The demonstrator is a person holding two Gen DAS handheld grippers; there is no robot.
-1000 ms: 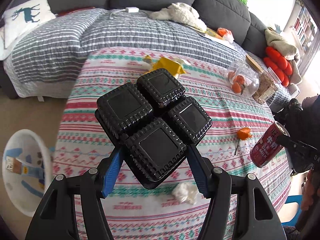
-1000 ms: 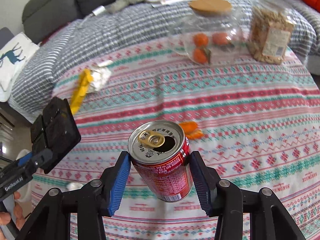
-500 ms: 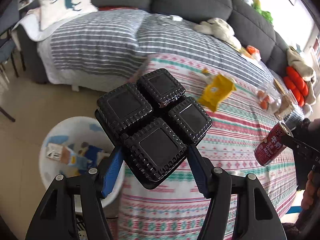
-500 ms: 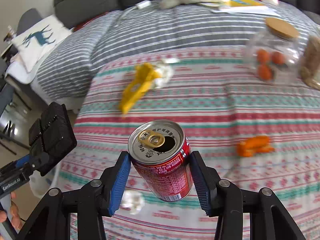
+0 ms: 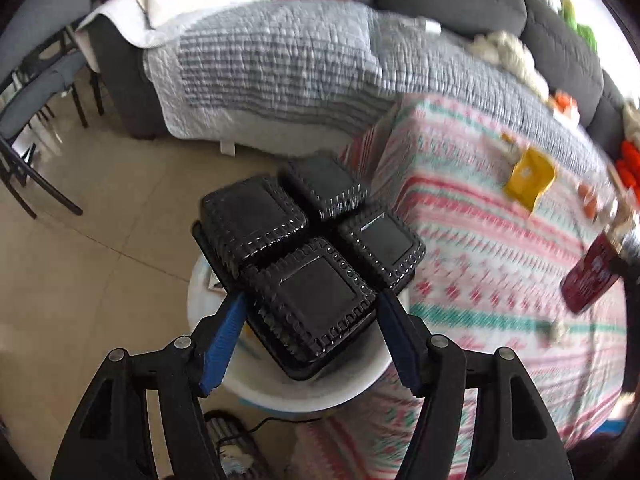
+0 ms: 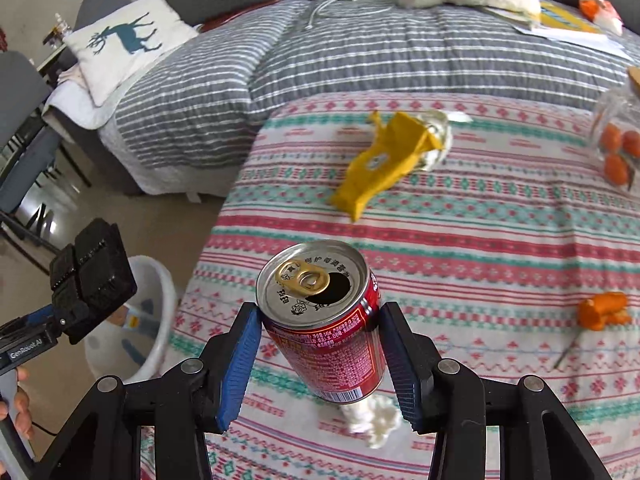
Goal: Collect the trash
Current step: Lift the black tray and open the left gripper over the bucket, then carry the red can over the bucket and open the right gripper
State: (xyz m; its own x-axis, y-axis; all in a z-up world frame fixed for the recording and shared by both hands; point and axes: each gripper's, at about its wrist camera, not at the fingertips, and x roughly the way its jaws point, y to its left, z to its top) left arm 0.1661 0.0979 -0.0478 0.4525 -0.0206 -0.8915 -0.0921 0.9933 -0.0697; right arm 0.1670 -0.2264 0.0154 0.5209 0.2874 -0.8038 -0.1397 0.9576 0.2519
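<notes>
My left gripper [image 5: 310, 320] is shut on a black four-cell plastic tray [image 5: 308, 256] and holds it over the white trash bin [image 5: 312, 396] on the floor beside the table. My right gripper [image 6: 320, 356] is shut on an opened red drink can [image 6: 324, 320] and holds it above the patterned tablecloth [image 6: 480, 248]. The can also shows at the right edge of the left wrist view [image 5: 592, 276]. The tray [image 6: 94, 276] and the bin [image 6: 156, 312] also show at the left of the right wrist view.
On the tablecloth lie a yellow wrapper [image 6: 392, 160], orange peel [image 6: 604, 310] and a white tissue wad [image 6: 376, 420]. A clear jar with oranges [image 6: 618, 148] stands at the far right. A striped blanket [image 6: 360, 60] covers the grey sofa behind. A chair [image 5: 36, 92] stands at the left.
My left gripper has swung left off the table with the black tray and now hangs over the white bin. My right gripper has moved left with the can.
</notes>
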